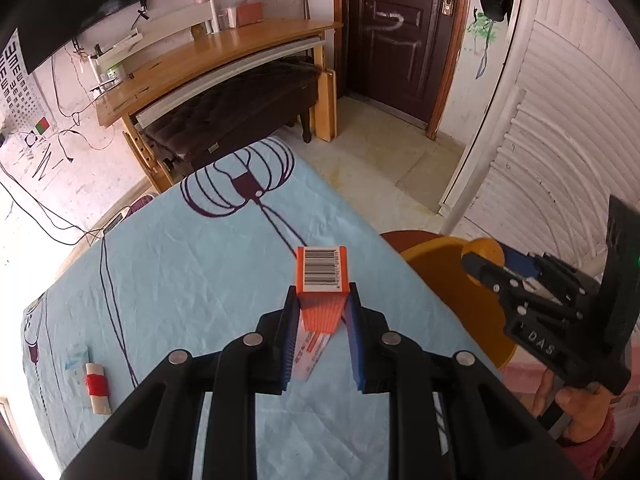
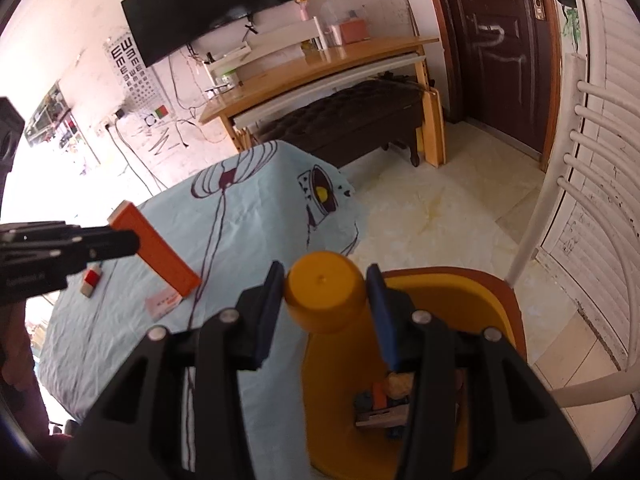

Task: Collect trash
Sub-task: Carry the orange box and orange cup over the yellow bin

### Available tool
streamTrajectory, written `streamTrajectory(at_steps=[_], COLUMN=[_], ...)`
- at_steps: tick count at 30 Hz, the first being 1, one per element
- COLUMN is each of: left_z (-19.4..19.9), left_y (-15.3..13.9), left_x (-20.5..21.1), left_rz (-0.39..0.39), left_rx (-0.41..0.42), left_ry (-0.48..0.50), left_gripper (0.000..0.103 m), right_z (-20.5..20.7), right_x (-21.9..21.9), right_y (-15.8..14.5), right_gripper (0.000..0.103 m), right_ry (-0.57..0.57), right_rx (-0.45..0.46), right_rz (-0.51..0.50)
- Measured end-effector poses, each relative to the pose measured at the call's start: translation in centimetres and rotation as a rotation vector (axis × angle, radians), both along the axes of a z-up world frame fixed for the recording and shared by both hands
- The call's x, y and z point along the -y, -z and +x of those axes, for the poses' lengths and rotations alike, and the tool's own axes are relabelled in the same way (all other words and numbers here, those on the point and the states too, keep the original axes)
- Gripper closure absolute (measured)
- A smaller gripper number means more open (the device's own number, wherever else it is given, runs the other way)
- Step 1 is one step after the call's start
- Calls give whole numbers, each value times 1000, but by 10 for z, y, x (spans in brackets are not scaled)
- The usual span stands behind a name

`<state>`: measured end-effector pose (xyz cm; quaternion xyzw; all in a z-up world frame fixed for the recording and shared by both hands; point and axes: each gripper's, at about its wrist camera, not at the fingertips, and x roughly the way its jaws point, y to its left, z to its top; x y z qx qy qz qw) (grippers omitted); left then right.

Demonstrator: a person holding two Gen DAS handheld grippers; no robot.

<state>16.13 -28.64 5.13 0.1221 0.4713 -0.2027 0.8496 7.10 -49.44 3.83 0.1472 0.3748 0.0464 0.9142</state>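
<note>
My left gripper (image 1: 322, 308) is clamped on one orange box (image 1: 322, 280); my right gripper (image 2: 326, 300) grips one yellow bottle (image 2: 326, 294) above the yellow bin (image 2: 472, 300). One thread spool (image 1: 96, 388) lies far left of my left gripper on the tablecloth (image 1: 180, 272).

Left gripper (image 1: 323, 304): jaws clamping a carton, tilting downward. Right gripper (image 2: 325, 298): jaws gripping a cap; hand (image 1: 576, 408) gripping handle.
</note>
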Motion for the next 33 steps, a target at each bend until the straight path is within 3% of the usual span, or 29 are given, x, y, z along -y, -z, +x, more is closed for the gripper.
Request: streamTrajectory(at_steps=[15, 25, 33], left_z=[-18, -38, -44], left_y=[-18, -30, -27], left_x=[15, 70, 97], left_rz=[-28, -71, -74], left_rx=[31, 42, 40], left_ry=[51, 162, 190], left_gripper=[85, 85, 85], right_z=[-2, -11, -18], right_x=[19, 42, 59], right_y=[5, 26, 46], right_gripper=[62, 62, 62], right_ry=[35, 61, 75], right_rx=[-18, -75, -114], right_rz=[3, -5, 5])
